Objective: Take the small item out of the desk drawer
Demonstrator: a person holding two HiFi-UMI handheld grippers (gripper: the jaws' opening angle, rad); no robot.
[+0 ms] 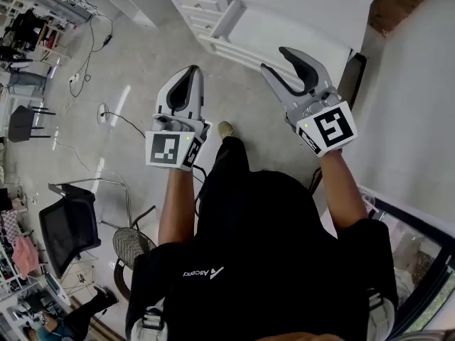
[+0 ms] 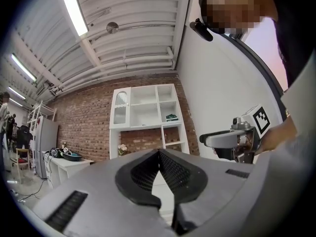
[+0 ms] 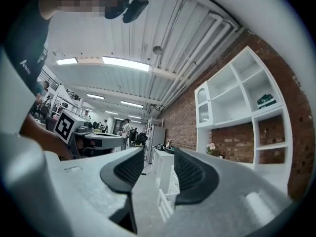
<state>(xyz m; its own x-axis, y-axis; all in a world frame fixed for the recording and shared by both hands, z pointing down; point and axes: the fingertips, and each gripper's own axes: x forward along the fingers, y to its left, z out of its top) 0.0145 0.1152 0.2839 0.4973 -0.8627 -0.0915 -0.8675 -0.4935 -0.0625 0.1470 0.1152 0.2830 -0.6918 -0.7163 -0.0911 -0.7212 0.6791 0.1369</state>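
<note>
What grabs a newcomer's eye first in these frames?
Two grippers are held up side by side over a grey floor. The left gripper has its jaws together, while the right gripper has them apart with nothing between. Ahead of them, a white shelf unit stands against a brick wall.

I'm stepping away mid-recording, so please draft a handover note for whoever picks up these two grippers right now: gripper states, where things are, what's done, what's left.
Left gripper: shut, empty, raised in the air.
Right gripper: open, nothing between its jaws, also raised.
Things: the white furniture stands ahead, and neither gripper touches it. I can't make out an open drawer, and the small item is not in view.
Done: nothing that shows; no item is held.
Left: probably everything. Reach the drawer, open it, take the small item out.
</note>
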